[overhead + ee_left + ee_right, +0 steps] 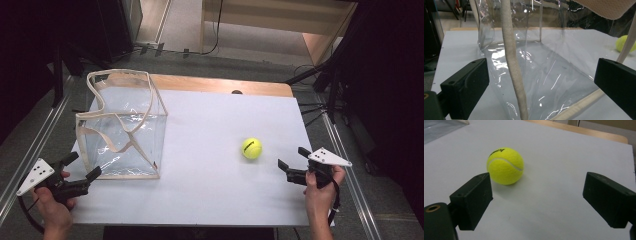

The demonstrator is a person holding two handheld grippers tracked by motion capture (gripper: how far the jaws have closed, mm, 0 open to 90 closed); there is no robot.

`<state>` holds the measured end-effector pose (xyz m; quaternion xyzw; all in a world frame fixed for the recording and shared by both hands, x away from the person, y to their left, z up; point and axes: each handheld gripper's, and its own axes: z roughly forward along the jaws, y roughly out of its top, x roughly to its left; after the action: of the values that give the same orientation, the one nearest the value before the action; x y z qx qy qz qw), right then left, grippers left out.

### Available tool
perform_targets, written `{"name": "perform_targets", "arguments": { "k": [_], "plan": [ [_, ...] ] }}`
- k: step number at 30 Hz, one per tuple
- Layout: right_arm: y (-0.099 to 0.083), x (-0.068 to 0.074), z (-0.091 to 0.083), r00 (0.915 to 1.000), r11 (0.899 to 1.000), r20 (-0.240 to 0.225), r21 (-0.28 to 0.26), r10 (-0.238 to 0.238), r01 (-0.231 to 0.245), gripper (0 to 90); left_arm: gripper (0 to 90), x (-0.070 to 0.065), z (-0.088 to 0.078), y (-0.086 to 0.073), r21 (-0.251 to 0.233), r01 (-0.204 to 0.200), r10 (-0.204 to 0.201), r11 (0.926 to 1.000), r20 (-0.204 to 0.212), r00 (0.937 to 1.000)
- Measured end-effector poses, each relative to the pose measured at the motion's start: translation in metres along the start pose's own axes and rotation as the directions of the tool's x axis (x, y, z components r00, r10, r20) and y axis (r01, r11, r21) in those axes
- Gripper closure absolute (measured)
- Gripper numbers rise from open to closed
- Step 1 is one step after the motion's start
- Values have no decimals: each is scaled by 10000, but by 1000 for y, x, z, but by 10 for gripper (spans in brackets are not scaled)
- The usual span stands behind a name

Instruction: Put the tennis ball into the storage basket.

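Observation:
A yellow tennis ball (252, 148) lies on the white table top (210, 190), right of centre. My right gripper (292, 157) is open just right of it, apart from it. In the right gripper view the ball (505, 165) sits ahead, toward the left jaw, beyond the open right gripper (544, 197). A clear plastic bag (122, 125) with beige trim stands open at the left. My left gripper (85, 165) is open at its near left corner. In the left gripper view a beige strap (511, 57) of the bag hangs between the jaws of the open left gripper (541, 80).
A strip of wooden table (220, 84) shows behind the white top. Metal rails (30, 145) run along both sides of the table, and dark stands and cables (320, 107) crowd the far right. The ball (622, 42) shows at the right edge, past the bag.

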<state>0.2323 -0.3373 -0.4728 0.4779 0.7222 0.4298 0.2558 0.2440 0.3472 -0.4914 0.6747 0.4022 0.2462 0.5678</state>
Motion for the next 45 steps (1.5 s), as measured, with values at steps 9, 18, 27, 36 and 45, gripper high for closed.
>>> {"name": "perform_targets", "arguments": {
  "k": [9, 18, 27, 36, 45],
  "plan": [
    [20, 7, 14, 9983, 9973, -372, 575, -441, 462, 80, 1, -1, 1, 0, 30, -47, 47, 10000, 20, 10000],
    [35, 9, 29, 9949, 9906, -733, 1135, -686, 766, 80, 1, 0, 1, 0, 42, -66, 66, 10000, 26, 10000],
    [48, 9, 42, 9907, 9782, -1155, 1862, -714, 922, 79, 1, 0, 0, 0, 4, -23, 23, 10000, 53, 10000],
    [56, 14, 61, 9820, 9489, -1630, 2835, -950, 1389, 0, 1, 0, 0, 0, 27, -40, 40, 10000, 33, 10000],
    [62, 20, 80, 9749, 9228, -1884, 3417, -1185, 1782, 0, 1, 0, 0, 0, 36, -93, 93, 9999, 43, 9999]
  ]
}}
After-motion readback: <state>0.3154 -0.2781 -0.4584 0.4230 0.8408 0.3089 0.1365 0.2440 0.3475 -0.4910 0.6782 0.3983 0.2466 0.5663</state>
